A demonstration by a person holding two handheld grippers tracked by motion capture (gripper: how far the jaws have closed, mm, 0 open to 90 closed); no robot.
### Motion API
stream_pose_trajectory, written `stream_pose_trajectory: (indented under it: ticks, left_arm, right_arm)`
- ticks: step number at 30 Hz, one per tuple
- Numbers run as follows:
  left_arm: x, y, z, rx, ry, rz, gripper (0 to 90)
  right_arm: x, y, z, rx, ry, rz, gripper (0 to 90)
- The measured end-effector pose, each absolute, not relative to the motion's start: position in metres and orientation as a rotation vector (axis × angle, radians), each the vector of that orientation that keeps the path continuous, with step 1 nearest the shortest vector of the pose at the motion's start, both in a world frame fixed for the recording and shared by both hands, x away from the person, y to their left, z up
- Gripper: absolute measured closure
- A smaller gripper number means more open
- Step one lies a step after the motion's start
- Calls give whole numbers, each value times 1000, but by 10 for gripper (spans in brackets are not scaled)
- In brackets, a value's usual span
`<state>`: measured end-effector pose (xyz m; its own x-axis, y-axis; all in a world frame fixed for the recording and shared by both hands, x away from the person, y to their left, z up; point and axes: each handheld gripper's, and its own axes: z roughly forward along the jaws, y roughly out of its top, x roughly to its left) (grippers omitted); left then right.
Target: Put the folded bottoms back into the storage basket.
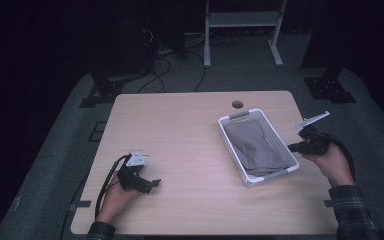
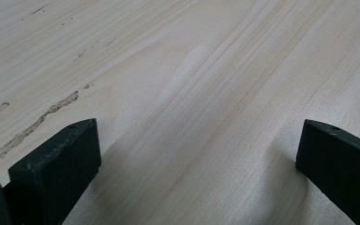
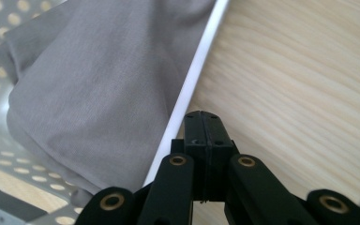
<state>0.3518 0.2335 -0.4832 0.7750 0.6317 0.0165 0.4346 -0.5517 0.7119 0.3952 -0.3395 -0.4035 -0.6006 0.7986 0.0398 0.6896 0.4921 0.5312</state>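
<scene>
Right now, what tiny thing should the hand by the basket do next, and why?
Probably open the right gripper and ease it over the rim of the white basket. Its jaws are pressed shut with nothing between them, just outside the rim, and the grey cloth lies inside the basket. Shut jaws cannot pinch cloth. The left gripper rests open over the bare table.

My high view looks forward and down from above my side of the pale wooden rectangular table (image 1: 190,125), taking in the whole top. My left gripper view sits very close over bare wood, facing along it. My right gripper view looks down, close, at the white perforated plastic basket (image 3: 187,89) rim and folded grey cloth (image 3: 98,79), both shared with the high view.
</scene>
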Motion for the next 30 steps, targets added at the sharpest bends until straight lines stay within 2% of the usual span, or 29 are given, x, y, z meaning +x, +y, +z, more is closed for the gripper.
stream_pose_trajectory:
  ticks: [11,27,30]
  left_arm:
    - [352,233,-483,2242,790,352,0]
    - [352,233,-483,2241,788,354,0]
    - [352,233,-483,2240,790,352,0]
  right_arm:
    - [383,-305,-411,1167,2583,798,896]
    - [375,-285,-412,1108,2585,857,893]
    - [373,-294,-409,1142,2509,902,736]
